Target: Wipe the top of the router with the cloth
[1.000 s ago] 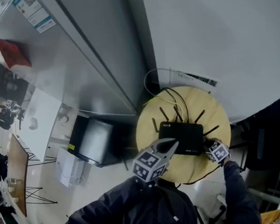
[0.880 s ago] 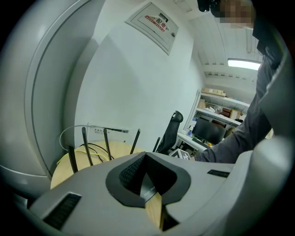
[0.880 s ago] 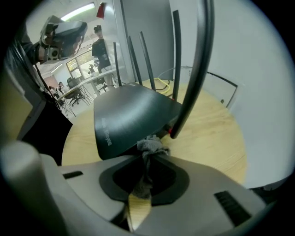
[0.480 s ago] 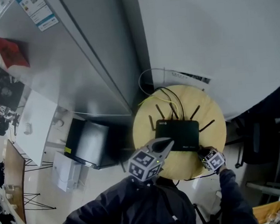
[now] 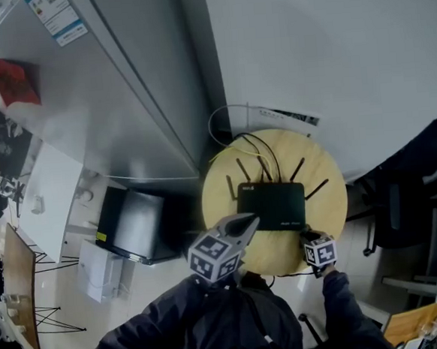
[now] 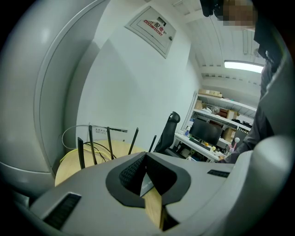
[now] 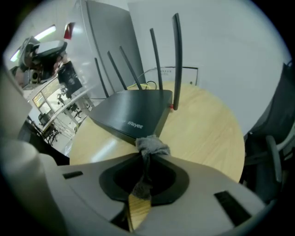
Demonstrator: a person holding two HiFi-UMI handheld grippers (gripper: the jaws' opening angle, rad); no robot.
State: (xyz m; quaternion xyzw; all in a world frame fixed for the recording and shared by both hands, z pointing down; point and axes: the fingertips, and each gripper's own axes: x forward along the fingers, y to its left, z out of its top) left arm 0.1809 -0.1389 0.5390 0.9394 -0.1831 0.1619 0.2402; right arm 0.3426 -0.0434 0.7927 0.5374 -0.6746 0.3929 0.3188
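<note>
Right gripper (image 7: pixel 148 156) pinched grey cloth (image 7: pixel 152 146) at near corner of router (image 7: pixel 131 110), which sat mid round table (image 7: pixel 207 133). Left gripper (image 6: pixel 146 157) clenched, empty (hovering over table's near edge). I reckoned: lift wad onto lid, sweep flat, skirt antennas (image 7: pixel 177 60).

This is an office or shared workroom. The left gripper view shows a black swivel chair (image 6: pixel 171 125) by a long desk with a monitor (image 6: pixel 206 132). Above the desk are shelves (image 6: pixel 220 102) stacked with boxes, a strip light (image 6: pixel 243 66) on the ceiling and a printed notice (image 6: pixel 154 23) on the white wall. The head view shows a small round wooden table (image 5: pixel 325 170) against a curved white wall. It carries a router (image 5: pixel 272 205) with cables (image 5: pixel 265 147). On the pale floor to the far left stand what may be tripods (image 5: pixel 60 314), too small to be sure.
</note>
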